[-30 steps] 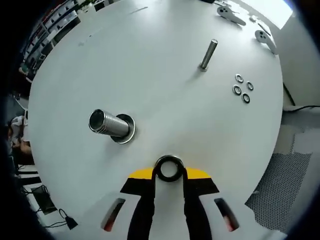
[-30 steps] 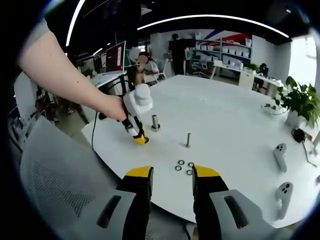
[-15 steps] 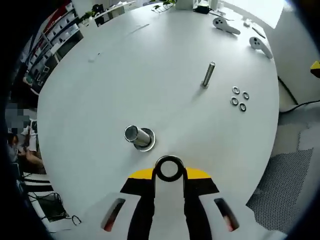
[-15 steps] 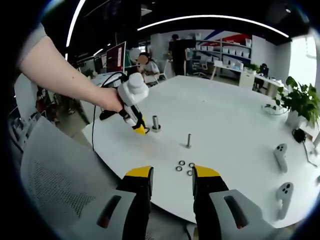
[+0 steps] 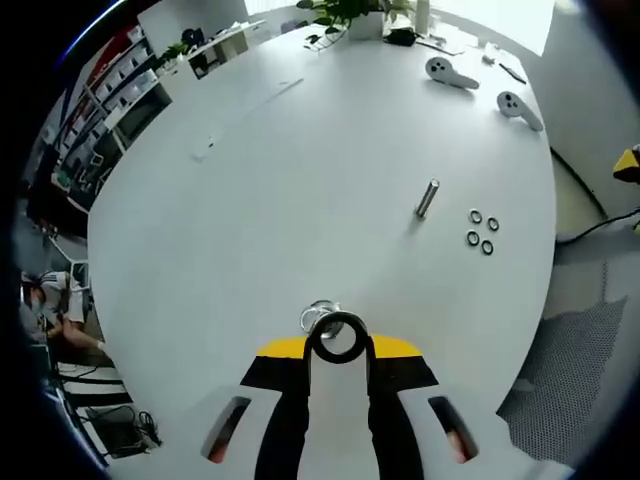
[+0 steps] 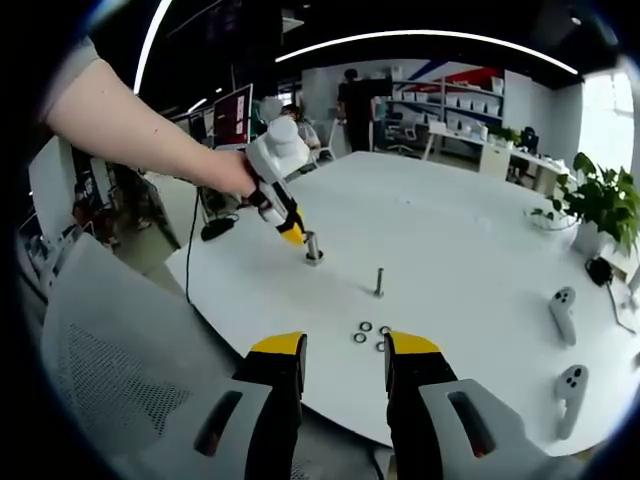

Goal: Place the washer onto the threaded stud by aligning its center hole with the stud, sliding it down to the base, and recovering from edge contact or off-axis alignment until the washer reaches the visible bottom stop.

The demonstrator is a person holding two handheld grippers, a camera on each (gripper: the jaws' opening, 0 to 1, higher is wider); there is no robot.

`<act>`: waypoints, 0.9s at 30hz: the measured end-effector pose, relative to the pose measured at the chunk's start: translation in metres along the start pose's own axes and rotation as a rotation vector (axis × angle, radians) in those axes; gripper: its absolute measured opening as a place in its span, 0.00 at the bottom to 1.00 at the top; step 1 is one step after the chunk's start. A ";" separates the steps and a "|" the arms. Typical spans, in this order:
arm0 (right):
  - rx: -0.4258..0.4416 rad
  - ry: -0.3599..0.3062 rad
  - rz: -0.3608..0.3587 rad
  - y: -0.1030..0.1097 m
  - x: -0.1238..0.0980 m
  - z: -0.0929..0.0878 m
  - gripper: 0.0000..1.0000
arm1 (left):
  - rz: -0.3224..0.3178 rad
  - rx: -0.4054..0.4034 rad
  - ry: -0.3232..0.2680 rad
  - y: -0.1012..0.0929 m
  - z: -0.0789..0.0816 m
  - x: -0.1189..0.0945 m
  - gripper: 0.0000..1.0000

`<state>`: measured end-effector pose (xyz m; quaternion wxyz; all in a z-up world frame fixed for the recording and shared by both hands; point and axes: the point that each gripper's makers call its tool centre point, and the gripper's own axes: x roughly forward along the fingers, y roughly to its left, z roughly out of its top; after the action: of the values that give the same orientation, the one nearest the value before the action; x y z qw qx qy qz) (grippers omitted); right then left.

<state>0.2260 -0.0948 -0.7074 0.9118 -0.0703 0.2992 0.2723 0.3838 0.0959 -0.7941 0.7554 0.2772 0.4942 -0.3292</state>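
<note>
- Left gripper view: the washer (image 5: 338,338) is pinched at the closed left gripper (image 5: 338,345), hole almost directly over the threaded stud (image 5: 319,317), seen end-on, slightly up-left.
- Right gripper view: the left gripper (image 6: 292,234) is poised above the upright stud (image 6: 313,247); the right gripper (image 6: 344,352), jaws parted and empty, is held well back.

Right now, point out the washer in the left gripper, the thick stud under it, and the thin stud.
washer (image 5: 338,338): left gripper view, on its dark ring.
thick stud (image 6: 312,247): right gripper view, on its upright shaft.
thin stud (image 5: 427,198): left gripper view, mid-shaft.
left gripper (image 6: 291,233): right gripper view, at its yellow tips.

Shiny metal stud (image 5: 427,198), matt table (image 5: 300,180)
</note>
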 end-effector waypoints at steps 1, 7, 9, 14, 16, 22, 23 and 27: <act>0.001 0.004 -0.001 0.000 0.000 -0.001 0.33 | 0.001 0.000 0.003 0.001 0.000 0.001 0.19; 0.008 0.000 -0.007 -0.002 0.000 0.000 0.33 | 0.010 0.009 0.021 0.009 0.000 0.006 0.19; 0.006 0.000 -0.008 -0.002 0.000 0.000 0.33 | 0.012 0.005 0.027 0.011 0.000 0.006 0.19; 0.004 -0.001 -0.009 -0.002 0.000 0.001 0.33 | 0.007 0.008 0.032 0.014 0.001 0.009 0.19; 0.003 0.001 -0.009 -0.002 0.000 0.000 0.33 | 0.006 0.016 0.034 0.014 0.002 0.009 0.19; -0.003 0.007 -0.009 -0.002 0.000 -0.001 0.33 | -0.009 0.012 0.030 0.012 0.003 0.016 0.19; -0.002 0.007 -0.009 -0.002 0.000 -0.001 0.33 | -0.006 0.022 0.038 0.011 0.003 0.017 0.19; -0.002 0.011 -0.010 -0.002 0.001 -0.002 0.33 | -0.007 0.032 0.045 0.013 0.003 0.022 0.19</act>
<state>0.2268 -0.0971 -0.7092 0.9114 -0.0743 0.3035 0.2676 0.4015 0.0969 -0.8119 0.7382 0.2950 0.5068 -0.3335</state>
